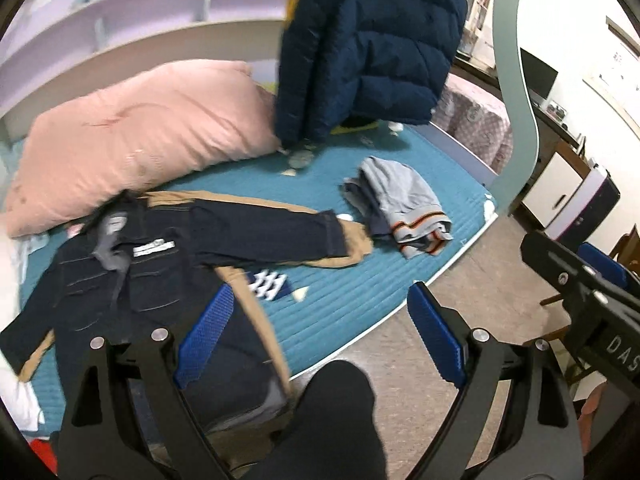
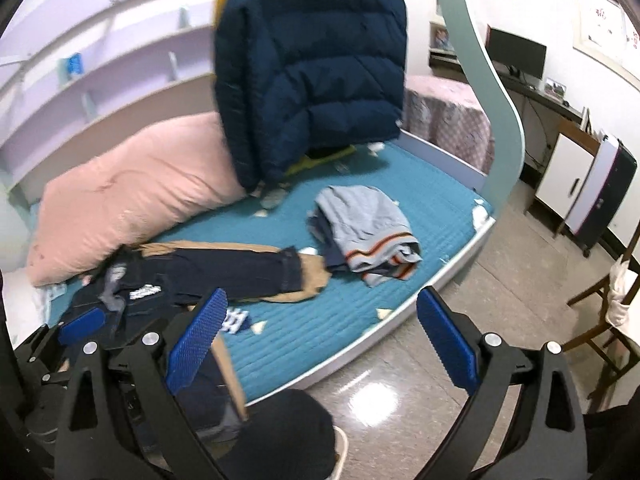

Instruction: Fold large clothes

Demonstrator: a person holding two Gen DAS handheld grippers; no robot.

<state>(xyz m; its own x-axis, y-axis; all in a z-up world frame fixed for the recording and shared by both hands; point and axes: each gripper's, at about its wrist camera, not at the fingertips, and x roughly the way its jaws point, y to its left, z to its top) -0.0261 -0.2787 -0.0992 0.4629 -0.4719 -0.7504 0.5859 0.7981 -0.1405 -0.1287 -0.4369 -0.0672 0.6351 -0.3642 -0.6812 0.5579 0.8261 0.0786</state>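
A dark navy denim jacket with tan lining (image 1: 132,272) lies spread on the teal bed cover (image 1: 360,292), one sleeve stretched right; it also shows in the right wrist view (image 2: 192,272). My left gripper (image 1: 320,336) is open and empty, above the jacket's lower edge and the bed's front rim. My right gripper (image 2: 320,340) is open and empty, over the bed edge and floor; it shows at the right in the left wrist view (image 1: 584,280). The left gripper's blue pad (image 2: 82,322) shows at lower left in the right wrist view.
A crumpled grey garment with striped hem (image 1: 400,204) lies on the bed's right part. A navy and yellow puffer jacket (image 1: 368,48) hangs at the back. A pink duvet (image 1: 132,140) fills the back left. A wooden chair (image 2: 600,312) stands right. My dark knee (image 1: 336,420) is below.
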